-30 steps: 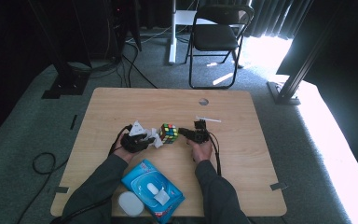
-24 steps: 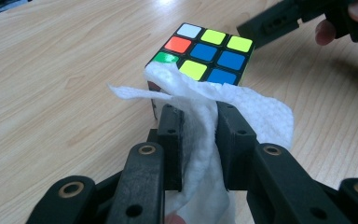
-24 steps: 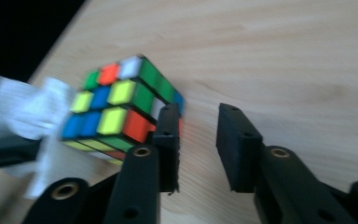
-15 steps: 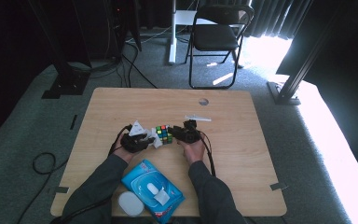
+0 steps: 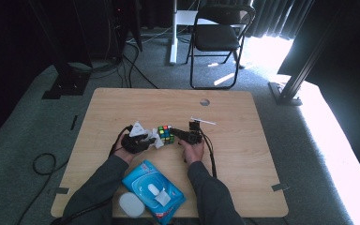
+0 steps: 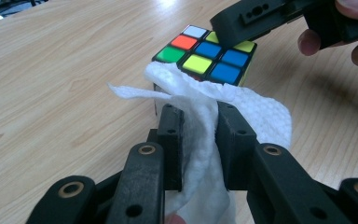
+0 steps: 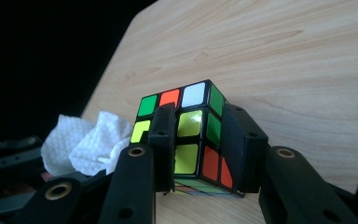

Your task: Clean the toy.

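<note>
A scrambled colour cube point(image 5: 165, 134) sits near the middle of the wooden table point(image 5: 243, 154). My right gripper point(image 5: 177, 134) comes at it from the right and is shut on it. In the right gripper view the cube point(image 7: 191, 126) is clamped between the two black jaws of the right gripper point(image 7: 200, 113). My left gripper point(image 5: 151, 139) lies just left of the cube, shut on a crumpled white wipe point(image 5: 158, 142). In the left gripper view the wipe point(image 6: 200, 107) hangs between the jaws of the left gripper point(image 6: 198, 109) and touches the cube's point(image 6: 205, 56) near edge.
A blue wipes pack point(image 5: 152, 190) lies by the table's near edge between the person's forearms, with a white oval lid point(image 5: 131, 205) beside it. A small round hole point(image 5: 205, 101) is at the table's far side. A folding chair point(image 5: 220, 33) stands beyond the table.
My right gripper has moved left from beside the cube and shut on it. The left gripper with the wipe has stayed close against the cube's left side.
</note>
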The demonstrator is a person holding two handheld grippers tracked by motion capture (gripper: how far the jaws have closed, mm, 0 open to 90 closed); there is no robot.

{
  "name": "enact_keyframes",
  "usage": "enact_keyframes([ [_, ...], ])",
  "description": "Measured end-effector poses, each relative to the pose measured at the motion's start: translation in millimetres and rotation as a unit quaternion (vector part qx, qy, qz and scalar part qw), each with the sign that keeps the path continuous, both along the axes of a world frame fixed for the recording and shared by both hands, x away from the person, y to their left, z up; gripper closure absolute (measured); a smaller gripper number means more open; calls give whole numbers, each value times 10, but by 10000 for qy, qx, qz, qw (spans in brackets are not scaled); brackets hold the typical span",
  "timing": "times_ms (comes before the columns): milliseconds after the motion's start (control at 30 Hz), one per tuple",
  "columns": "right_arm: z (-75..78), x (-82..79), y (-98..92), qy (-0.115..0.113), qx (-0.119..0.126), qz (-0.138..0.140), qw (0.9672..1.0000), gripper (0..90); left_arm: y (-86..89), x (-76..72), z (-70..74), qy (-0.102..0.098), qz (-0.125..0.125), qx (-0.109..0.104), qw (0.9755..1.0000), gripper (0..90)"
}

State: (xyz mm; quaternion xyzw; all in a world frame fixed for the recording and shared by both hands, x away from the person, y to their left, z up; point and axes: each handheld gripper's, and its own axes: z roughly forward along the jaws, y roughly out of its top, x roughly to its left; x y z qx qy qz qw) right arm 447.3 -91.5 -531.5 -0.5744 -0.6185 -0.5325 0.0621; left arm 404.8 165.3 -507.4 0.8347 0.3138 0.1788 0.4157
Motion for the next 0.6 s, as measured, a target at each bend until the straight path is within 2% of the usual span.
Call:
enact_keyframes([
  [67,6,-1,-78,-27,38,-148,9999,706,3,4,0,1,1,0,10000,736],
  [167,23,5,-198,-19,-139,-297,9995,733,-2,11,-14,11,7,-17,10000,735],
  [200,28,-3,-225,-80,-330,-337,9989,878,-5,13,-21,18,8,-16,10000,735],
  [233,29,-16,-233,-130,-597,-370,9974,844,-9,13,-28,27,11,-25,10000,734],
  [267,16,-27,-242,-129,-728,-364,9966,846,-10,13,-32,31,5,-11,10000,733],
  [367,-6,-72,-281,-255,-748,-303,9964,772,-11,13,-33,38,12,-6,10000,732],
  [400,2,-92,-277,-359,-844,-238,9955,732,-9,14,-31,33,15,-10,10000,732],
  [500,79,-145,-248,-882,-1221,-14,9886,582,0,15,-25,31,34,-17,10000,731],
  [600,167,-135,-211,-1302,-1494,349,9795,435,5,15,-23,30,47,-8,10000,730],
])
